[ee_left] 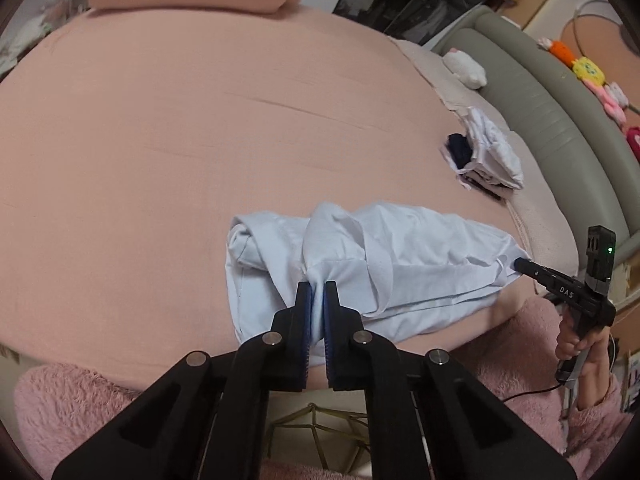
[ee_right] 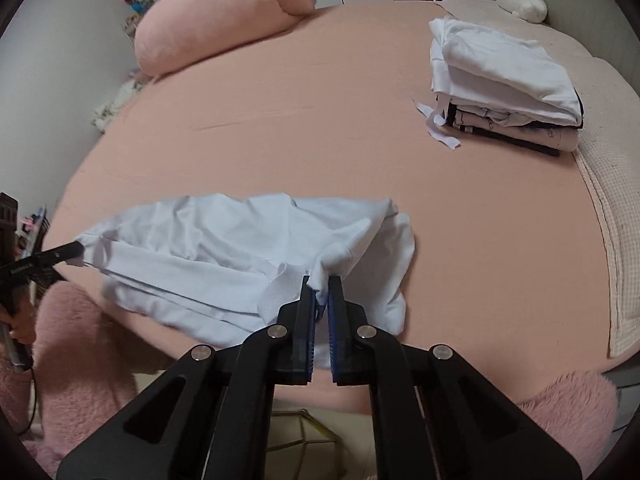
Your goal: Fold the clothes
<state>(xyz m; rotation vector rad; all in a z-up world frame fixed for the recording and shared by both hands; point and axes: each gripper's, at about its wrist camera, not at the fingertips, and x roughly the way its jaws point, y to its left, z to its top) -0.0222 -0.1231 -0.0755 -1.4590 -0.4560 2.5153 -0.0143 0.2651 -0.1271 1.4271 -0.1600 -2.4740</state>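
A pale blue cotton garment (ee_left: 360,264) lies crumpled on the near part of a bed covered with a salmon-pink sheet (ee_left: 180,128), close to the edge where the person stands. Its long axis runs side to side, roughly along that near edge, stretched between the two grippers. In the left wrist view, one end bunches into a rolled lump toward the left and the other tapers to a point at the right.

The left gripper (ee_left: 317,286), black with blue pads, is clenched on a gathered fold of the pale blue garment; cloth is pinched up between the pads. In the right wrist view its tip (ee_right: 76,249) shows at the far left, meeting the tapered end of the cloth (ee_right: 240,248).

The right gripper (ee_right: 320,284) is likewise clamped on a puckered corner of the garment, the fabric rising in a small peak between its pads. In the left wrist view it appears at the right (ee_left: 520,266), touching the garment's pointed end, held by a hand (ee_left: 576,344) in a fluffy pink sleeve (ee_left: 600,412).

Well apart from the garment, toward the far right of the bed, sits a stack of folded white and dark clothes (ee_right: 504,88). A rolled pink bolster (ee_right: 224,16) lies at the far side, and a small white plush toy (ee_right: 520,0) rests near the grey padded headboard (ee_left: 540,92).
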